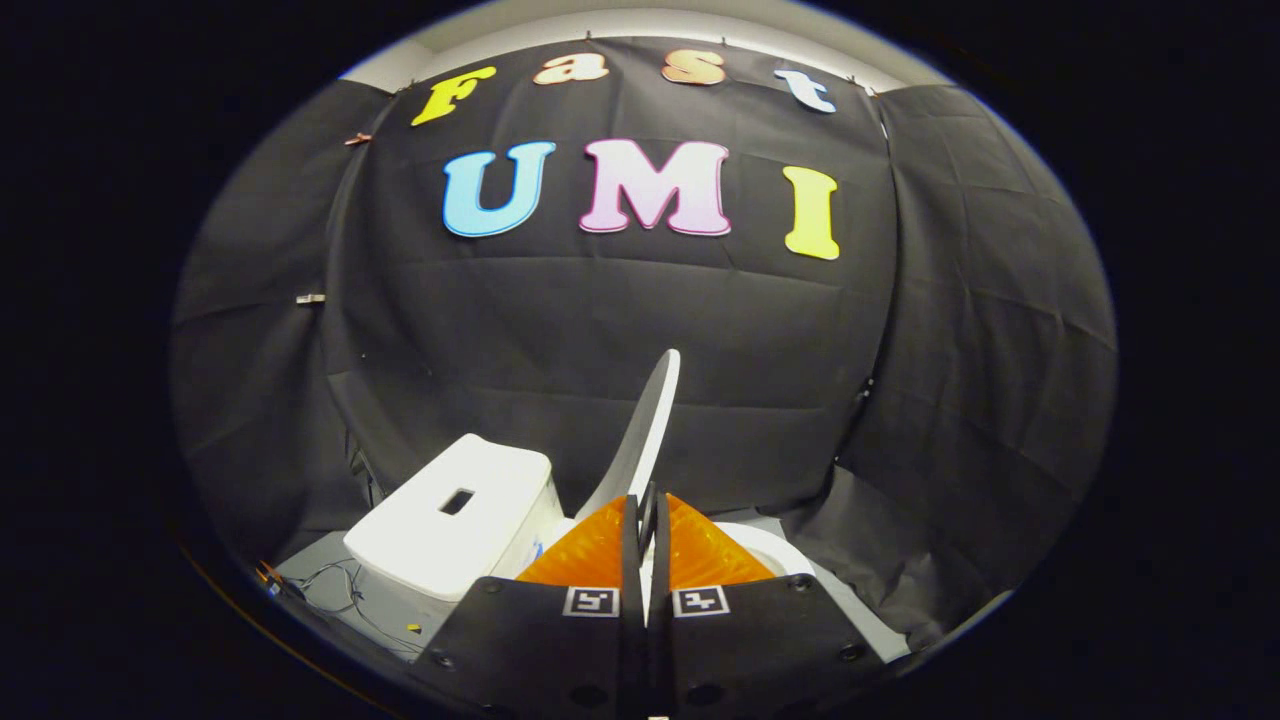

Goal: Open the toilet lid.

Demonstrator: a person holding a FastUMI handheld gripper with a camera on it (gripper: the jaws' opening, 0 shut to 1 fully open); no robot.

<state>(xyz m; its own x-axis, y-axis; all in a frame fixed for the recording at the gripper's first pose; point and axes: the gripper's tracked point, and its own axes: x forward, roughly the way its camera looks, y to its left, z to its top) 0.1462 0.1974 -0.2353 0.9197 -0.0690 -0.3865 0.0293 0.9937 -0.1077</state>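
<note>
The gripper [648,515] is clenched on the edge of the lid [648,425], which stands raised, nearly upright, just right of the tank [455,520]. The grip looks thin, taken only at the lid's rim; if the fingers slip or let go before the lid passes its balance point, it could drop back onto the bowl [770,545]. The tank sits close behind the lid and will stop its swing. Loose wires [340,590] lie left of the tank, well clear.
</note>
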